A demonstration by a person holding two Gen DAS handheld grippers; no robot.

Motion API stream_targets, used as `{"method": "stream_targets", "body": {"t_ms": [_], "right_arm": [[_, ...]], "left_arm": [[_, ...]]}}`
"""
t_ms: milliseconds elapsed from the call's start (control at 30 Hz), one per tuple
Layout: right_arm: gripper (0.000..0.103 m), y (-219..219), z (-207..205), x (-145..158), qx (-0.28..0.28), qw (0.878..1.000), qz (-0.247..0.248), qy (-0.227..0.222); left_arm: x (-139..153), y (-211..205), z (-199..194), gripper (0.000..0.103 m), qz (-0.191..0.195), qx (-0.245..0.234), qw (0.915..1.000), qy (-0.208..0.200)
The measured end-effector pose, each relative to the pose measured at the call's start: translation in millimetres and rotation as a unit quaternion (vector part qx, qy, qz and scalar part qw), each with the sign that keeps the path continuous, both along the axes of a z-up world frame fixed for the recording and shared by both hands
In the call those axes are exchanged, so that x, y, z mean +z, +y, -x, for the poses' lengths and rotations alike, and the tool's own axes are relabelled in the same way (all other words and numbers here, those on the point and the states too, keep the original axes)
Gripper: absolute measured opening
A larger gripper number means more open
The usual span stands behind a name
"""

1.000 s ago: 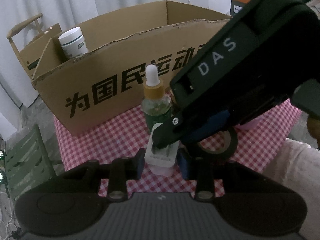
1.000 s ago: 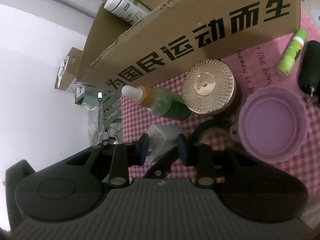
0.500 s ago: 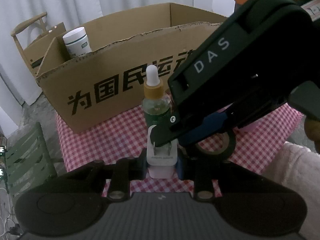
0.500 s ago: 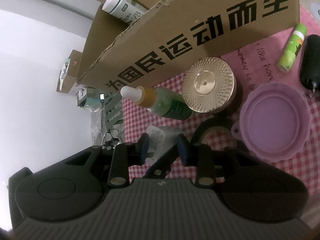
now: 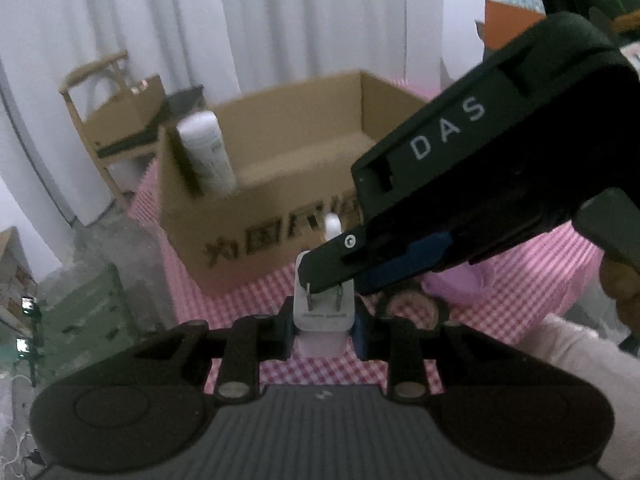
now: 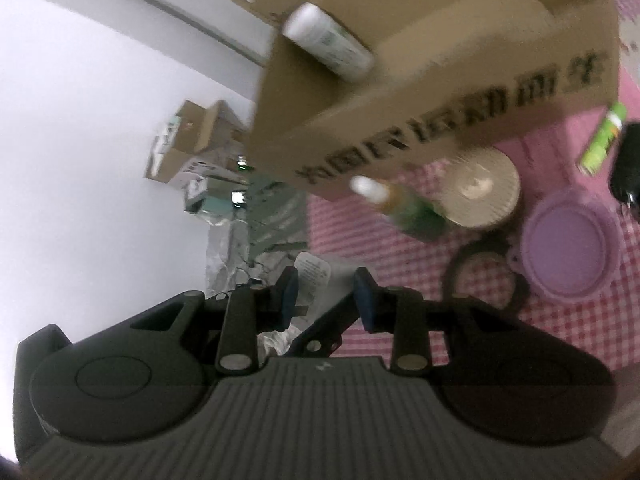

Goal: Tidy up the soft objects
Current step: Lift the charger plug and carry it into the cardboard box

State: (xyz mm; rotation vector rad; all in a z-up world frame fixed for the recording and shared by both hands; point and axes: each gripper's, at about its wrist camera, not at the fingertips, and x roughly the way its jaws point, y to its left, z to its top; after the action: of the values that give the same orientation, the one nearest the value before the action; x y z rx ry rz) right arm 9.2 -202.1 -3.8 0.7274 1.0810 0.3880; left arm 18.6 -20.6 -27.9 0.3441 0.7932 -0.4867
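left hand-held gripper clamps white charger; right hand-held gripper pinches its prongs, above checkered cloth.

Matte black left gripper body, ribbed grey plate at centre, blue pads inside the fingertips, silver pivot screws on both links. Same build on the right gripper: black casing, white "DAS" lettering, one silver screw near the tip. Fluffy pale sleeve at lower right.
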Motion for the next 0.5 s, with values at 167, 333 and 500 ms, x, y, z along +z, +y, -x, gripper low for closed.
{"method": "stream_targets", "body": {"t_ms": [167, 333, 500], "right_arm": [[0.031, 6.0, -0.4, 43.2, 0.018, 0.998, -0.005, -0.052], [0.031, 10.0, -18.4, 83.9, 0.034, 0.994, -0.004, -0.101], [0.031, 8.4, -55.1, 114.0, 0.043, 0.990, 0.004, -0.131]], "left_arm": [[42.2, 6.0, 7.9, 0.028, 0.002, 0.016, 0.9990, -0.042], [77.2, 7.6, -10.1, 0.028, 0.015, 0.029, 0.9975, -0.063], [100.3, 1.9, -41.8, 0.028, 0.018, 0.028, 0.9961, -0.082]]}}
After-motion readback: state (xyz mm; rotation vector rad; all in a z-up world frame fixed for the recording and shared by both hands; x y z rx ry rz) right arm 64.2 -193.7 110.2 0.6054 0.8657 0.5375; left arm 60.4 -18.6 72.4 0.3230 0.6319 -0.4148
